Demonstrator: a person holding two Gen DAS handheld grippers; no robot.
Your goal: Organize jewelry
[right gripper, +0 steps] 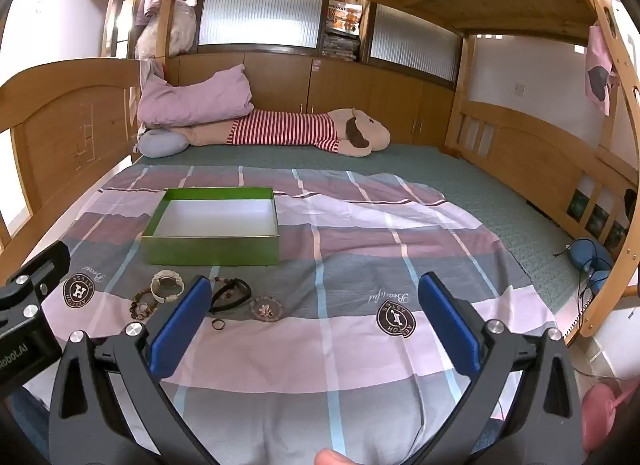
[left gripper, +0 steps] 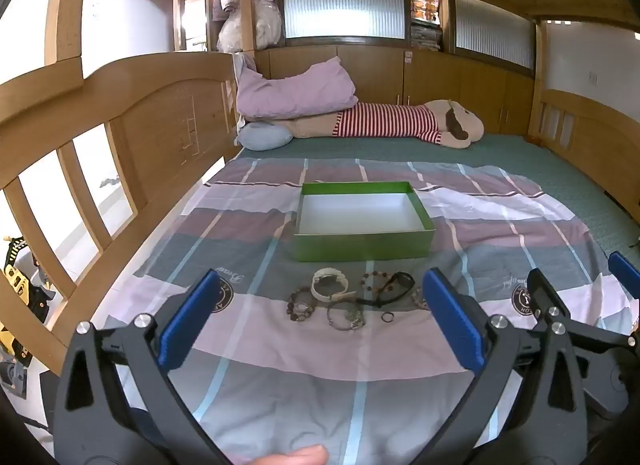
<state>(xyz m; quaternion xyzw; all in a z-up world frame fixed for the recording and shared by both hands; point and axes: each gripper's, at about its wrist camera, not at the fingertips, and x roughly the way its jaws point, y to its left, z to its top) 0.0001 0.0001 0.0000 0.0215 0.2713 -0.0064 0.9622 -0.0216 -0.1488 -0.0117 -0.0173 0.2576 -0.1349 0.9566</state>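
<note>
Both my left hand-held gripper [left gripper: 320, 305] and right hand-held gripper [right gripper: 316, 305] gape wide, holding nothing, near the bracelets [left gripper: 300, 305] before the green box [left gripper: 362, 243].

Your left gripper [left gripper: 320, 313] fills the lower part of its frame, jaws spread wide and holding nothing. Your right gripper [right gripper: 316, 317] sits the same way (its black body also shows at the lower right of the left view), jaws wide apart.
</note>
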